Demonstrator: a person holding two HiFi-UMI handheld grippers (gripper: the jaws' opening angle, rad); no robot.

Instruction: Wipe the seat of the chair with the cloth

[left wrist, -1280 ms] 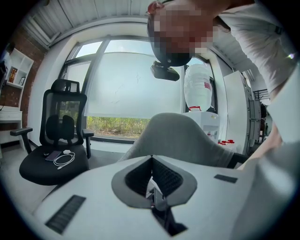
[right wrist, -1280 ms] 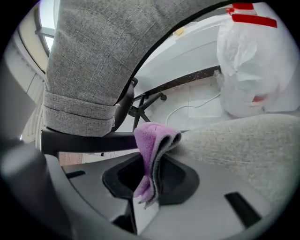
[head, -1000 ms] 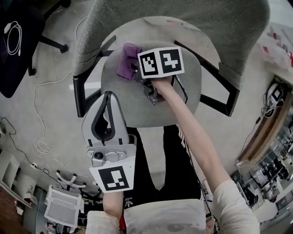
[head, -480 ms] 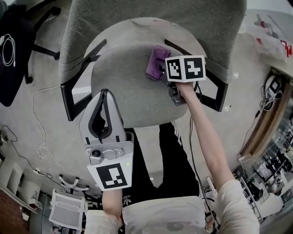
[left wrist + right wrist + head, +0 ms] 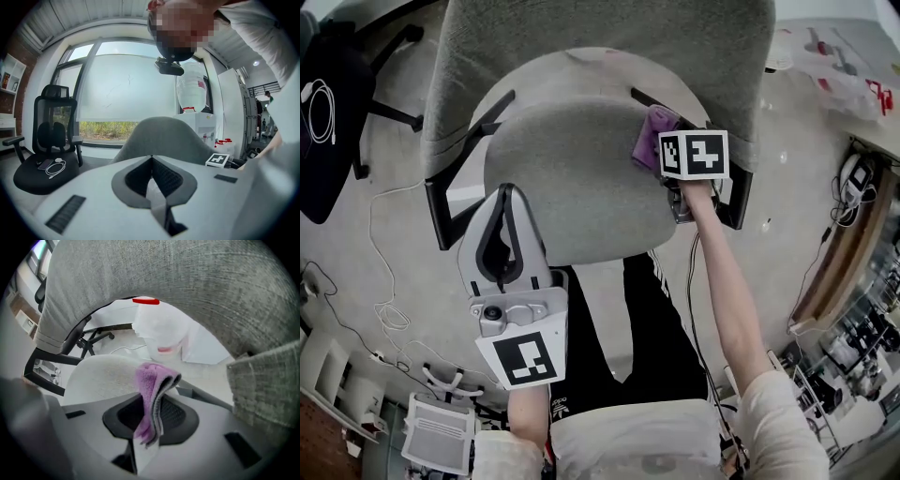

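The grey fabric chair seat (image 5: 567, 178) lies below me, its backrest (image 5: 609, 42) at the top of the head view. My right gripper (image 5: 654, 142) is shut on a folded purple cloth (image 5: 649, 134) at the seat's back right edge, beside the right armrest (image 5: 738, 197). In the right gripper view the cloth (image 5: 151, 397) hangs folded from the closed jaws of the right gripper (image 5: 149, 425), with the seat (image 5: 101, 373) beyond and the backrest (image 5: 197, 282) arching above. My left gripper (image 5: 503, 199) hovers off the seat's front left edge, shut and holding nothing. The left gripper (image 5: 151, 159) faces the backrest (image 5: 164, 136).
A black office chair (image 5: 323, 103) with a white cable on it stands at the left. Cables (image 5: 384, 234) trail over the floor. The left armrest (image 5: 450, 202) flanks the seat. White bags (image 5: 834, 66) sit at the far right, a white rack (image 5: 436, 431) at lower left.
My right gripper has swept the cloth to the right across the back of the seat, from left of centre to the right edge. The left gripper has hardly moved.
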